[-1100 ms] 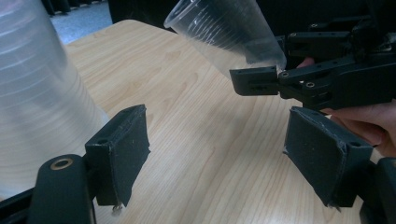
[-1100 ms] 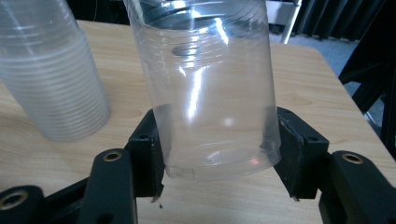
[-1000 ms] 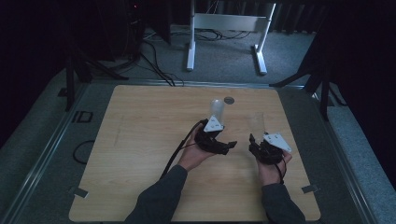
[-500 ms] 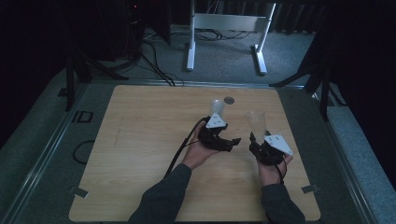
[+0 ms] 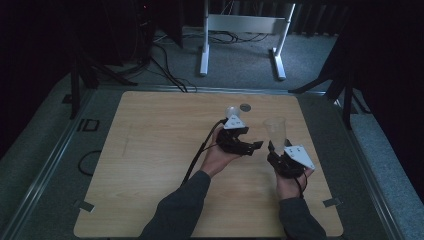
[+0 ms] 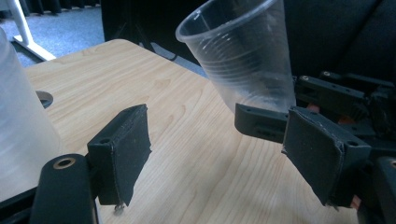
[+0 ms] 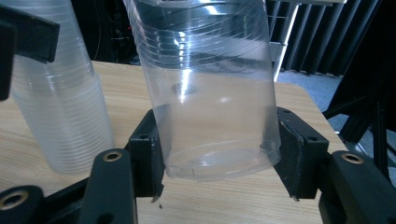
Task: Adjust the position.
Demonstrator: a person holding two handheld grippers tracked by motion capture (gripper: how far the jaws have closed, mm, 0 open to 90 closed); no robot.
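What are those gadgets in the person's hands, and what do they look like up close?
Each is a black hand-held gripper. The left hand-held gripper and the right hand-held gripper each carry a pale grey three-cornered plate on top. A black cable trails from the left one. Their two jaws end in flat, dark, fabric-like pads, with brass-coloured rivets at the joints. The person wears dark grey long sleeves.
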